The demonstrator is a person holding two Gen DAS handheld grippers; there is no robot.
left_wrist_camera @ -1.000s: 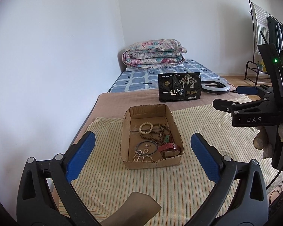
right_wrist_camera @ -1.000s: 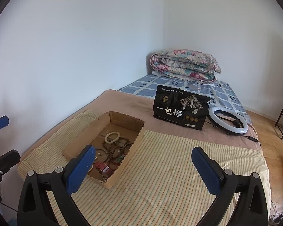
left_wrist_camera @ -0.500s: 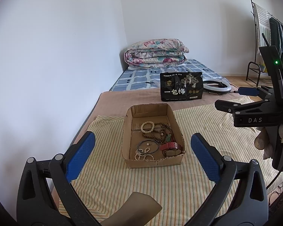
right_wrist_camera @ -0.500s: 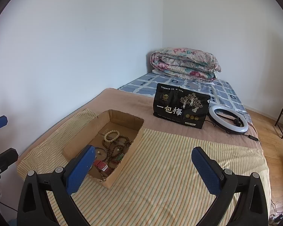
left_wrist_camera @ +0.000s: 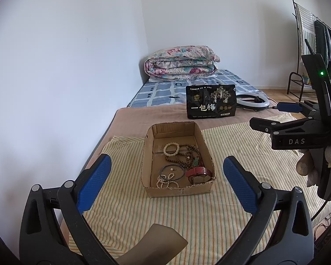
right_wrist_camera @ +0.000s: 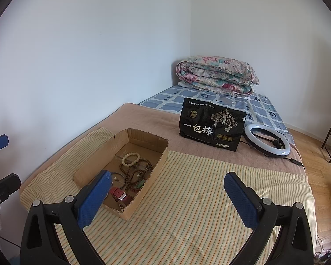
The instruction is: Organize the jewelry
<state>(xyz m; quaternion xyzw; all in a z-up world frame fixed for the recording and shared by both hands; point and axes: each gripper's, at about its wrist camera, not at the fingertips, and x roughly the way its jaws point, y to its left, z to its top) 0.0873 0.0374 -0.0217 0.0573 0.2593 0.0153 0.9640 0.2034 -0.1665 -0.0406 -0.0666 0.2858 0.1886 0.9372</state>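
Observation:
A shallow cardboard box [left_wrist_camera: 146,161] sits on a striped cloth on the bed; it also shows in the right wrist view [right_wrist_camera: 143,190]. It holds a cream bead bracelet [left_wrist_camera: 171,149], a dark wooden bead necklace [left_wrist_camera: 188,156], a dark bangle [left_wrist_camera: 172,172], white pearl strands [left_wrist_camera: 165,182] and a red watch [left_wrist_camera: 198,173]. My left gripper [left_wrist_camera: 165,181] is open and empty, held back from the box's near end. My right gripper [right_wrist_camera: 165,196] is open and empty, to the right of the box; its body shows in the left wrist view [left_wrist_camera: 298,132].
A black snack bag [left_wrist_camera: 210,105] stands behind the box on the brown blanket. A ring light [right_wrist_camera: 267,142] lies to its right. A folded floral quilt [left_wrist_camera: 181,63] lies at the bed's far end. The wall runs along the left. A clothes rack [left_wrist_camera: 306,44] stands at the right.
Both grippers have drawn back and risen slightly, so the box looks a little farther off. Both stay open and empty.

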